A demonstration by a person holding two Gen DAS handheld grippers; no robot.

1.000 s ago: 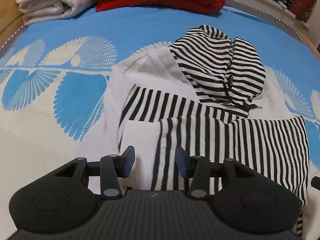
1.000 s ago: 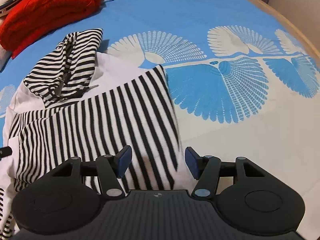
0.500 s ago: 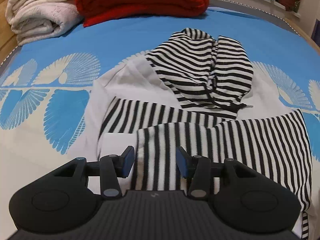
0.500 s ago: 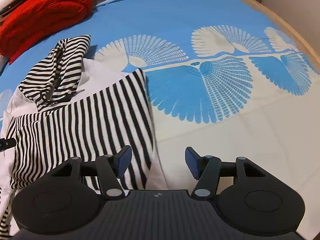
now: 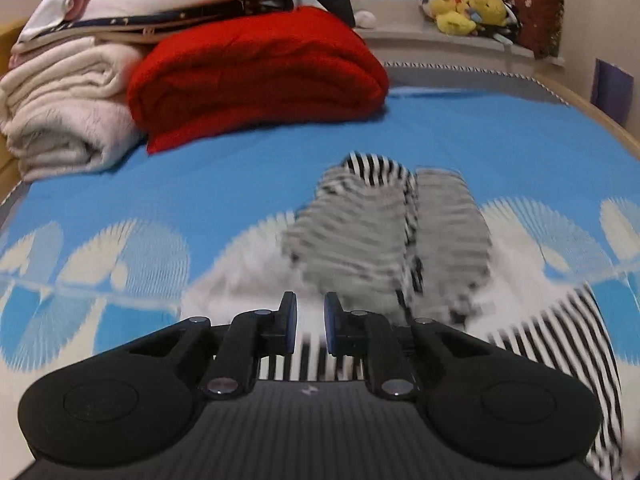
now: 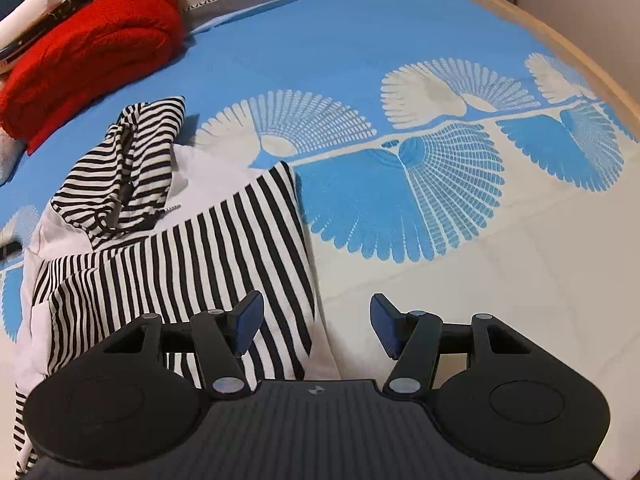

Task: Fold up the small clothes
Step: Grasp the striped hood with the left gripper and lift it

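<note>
A white hoodie with black-and-white striped hood (image 5: 384, 232) and sleeves lies spread on the blue patterned bedspread (image 6: 360, 40); its sleeves are folded across the body. My left gripper (image 5: 310, 320) hovers over the hoodie's lower middle, pointing toward the hood. Its jaws are closing to a narrow gap, and no cloth shows pinched between them. This view is blurred by motion. My right gripper (image 6: 316, 320) is open above the hoodie's right edge. Its left finger is over the striped sleeve (image 6: 180, 264) and its right finger over bare bedspread. The hood (image 6: 120, 172) lies at the far left there.
A folded red blanket (image 5: 256, 76) and a cream blanket (image 5: 60, 116) with other bedding stacked on top lie at the head of the bed. Plush toys (image 5: 468, 8) sit on a ledge behind. The bed's wooden edge (image 6: 560, 40) curves along the right.
The left gripper's jaws have narrowed from wide to a small gap. Its view has tipped up toward the blankets and blurred. The right gripper has shifted right to the hoodie's edge, jaws unchanged.
</note>
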